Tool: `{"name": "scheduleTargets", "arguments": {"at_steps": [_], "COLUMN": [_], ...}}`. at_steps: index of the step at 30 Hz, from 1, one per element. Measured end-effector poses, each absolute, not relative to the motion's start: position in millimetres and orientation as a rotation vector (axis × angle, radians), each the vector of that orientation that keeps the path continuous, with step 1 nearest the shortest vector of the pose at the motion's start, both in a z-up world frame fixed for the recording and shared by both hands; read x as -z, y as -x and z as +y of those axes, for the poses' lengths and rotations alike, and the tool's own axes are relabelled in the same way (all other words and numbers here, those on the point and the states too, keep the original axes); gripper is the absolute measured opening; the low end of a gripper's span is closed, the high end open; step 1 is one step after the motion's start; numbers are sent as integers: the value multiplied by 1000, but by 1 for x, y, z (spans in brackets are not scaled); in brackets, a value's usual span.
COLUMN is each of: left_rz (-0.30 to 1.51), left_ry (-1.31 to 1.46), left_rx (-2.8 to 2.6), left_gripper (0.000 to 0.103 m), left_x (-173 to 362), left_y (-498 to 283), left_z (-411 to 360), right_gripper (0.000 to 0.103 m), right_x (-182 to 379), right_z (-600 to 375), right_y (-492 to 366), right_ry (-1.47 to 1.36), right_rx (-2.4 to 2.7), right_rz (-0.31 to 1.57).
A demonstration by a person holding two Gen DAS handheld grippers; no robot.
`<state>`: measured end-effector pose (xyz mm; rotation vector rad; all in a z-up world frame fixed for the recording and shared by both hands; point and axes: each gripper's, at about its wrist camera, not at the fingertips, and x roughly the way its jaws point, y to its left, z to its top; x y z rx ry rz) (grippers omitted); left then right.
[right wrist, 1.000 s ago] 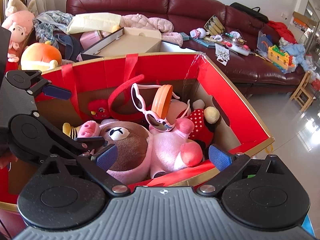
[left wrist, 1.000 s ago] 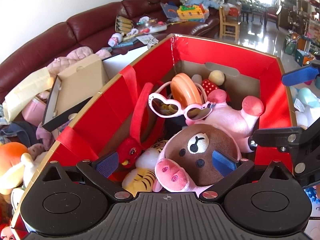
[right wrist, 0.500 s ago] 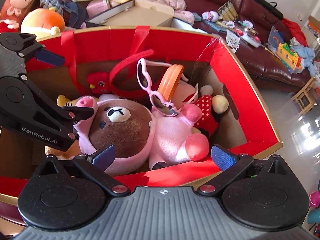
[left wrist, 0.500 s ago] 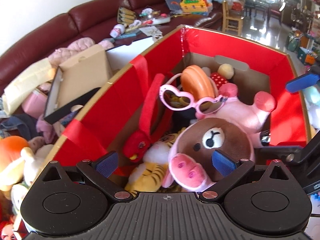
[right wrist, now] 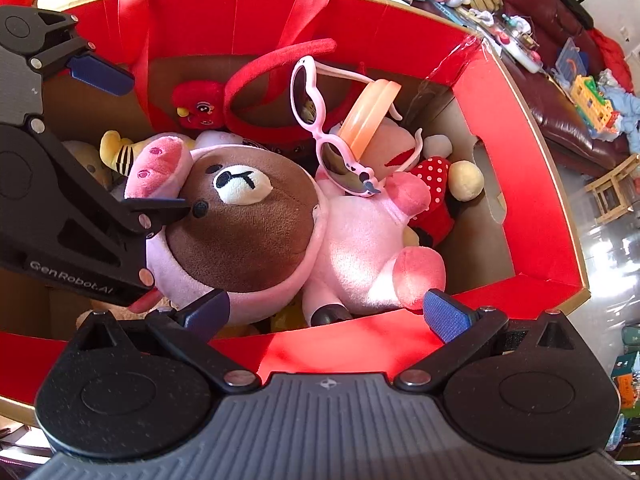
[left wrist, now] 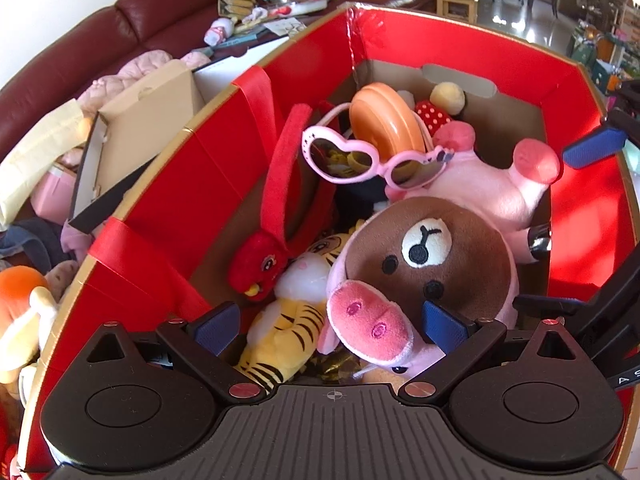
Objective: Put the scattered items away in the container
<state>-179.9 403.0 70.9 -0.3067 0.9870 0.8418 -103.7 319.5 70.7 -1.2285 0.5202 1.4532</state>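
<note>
Your right gripper (right wrist: 335, 312) hangs spread wide over the red box (right wrist: 532, 216) rim. Inside: bear plush (right wrist: 248, 224), sunglasses (right wrist: 320, 128), orange lid (right wrist: 370, 116). Left gripper (right wrist: 132, 144) spread beside the bear.

A: Glossy red card on the box (left wrist: 580, 216), raw brown inside, and soft fuzzy plush on the bear (left wrist: 432, 256)!

B: Shiny plastic sunglasses (right wrist: 320, 132), matt black tool (right wrist: 326, 316) — sofa (left wrist: 168, 12) looks leather.
</note>
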Motion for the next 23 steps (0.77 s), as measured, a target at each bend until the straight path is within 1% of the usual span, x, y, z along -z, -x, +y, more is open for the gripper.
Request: {"name": "scheduleTargets", "arguments": {"at_steps": [23], "left_rz": [986], "left_ry": [280], "left_rx": [-836], "left_gripper": [102], "left_x": [-67], "left_y": [177], "left_z": [401], "right_gripper": [102], "right_x": [-63], "right_z": [321], "right_y": [102], "right_ry": [1262], "right_rx": [-1421], "right_rz": [505]}}
